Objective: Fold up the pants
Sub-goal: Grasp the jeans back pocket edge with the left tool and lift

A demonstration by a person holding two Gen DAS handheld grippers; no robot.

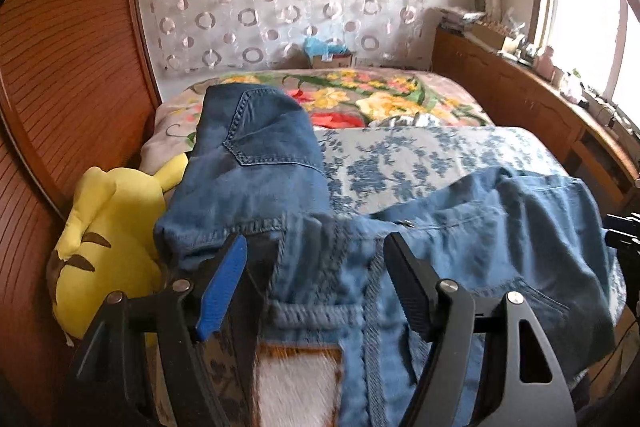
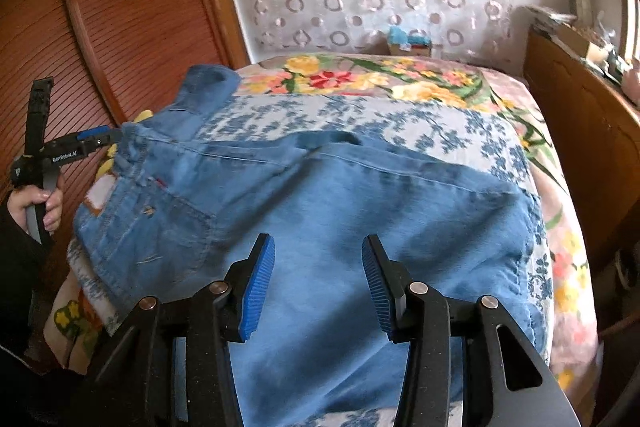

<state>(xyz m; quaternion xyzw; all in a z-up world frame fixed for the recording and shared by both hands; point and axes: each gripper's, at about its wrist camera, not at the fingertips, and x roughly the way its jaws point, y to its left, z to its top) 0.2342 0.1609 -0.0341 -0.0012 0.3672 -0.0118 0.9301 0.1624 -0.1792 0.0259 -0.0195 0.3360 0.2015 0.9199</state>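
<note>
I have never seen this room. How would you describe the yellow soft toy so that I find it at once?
Start at the bed, which stands along a brown ribbed wooden wall. On the bed's edge next to that wall, half tucked under the blue jeans, lies the plush toy. It is the only bright yellow thing there, with dark curved marks sewn on it.

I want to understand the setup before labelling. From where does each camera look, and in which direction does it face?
Left wrist view: sits on the left hand-held gripper, open over the jeans waistband, facing the curtain wall; yellow plush toy at left.
Right wrist view: sits on the right hand-held gripper, open over the jeans, facing the same wall; a hand gripping the left tool shows at left.
Shared: jeans, floral bedspread.
</note>
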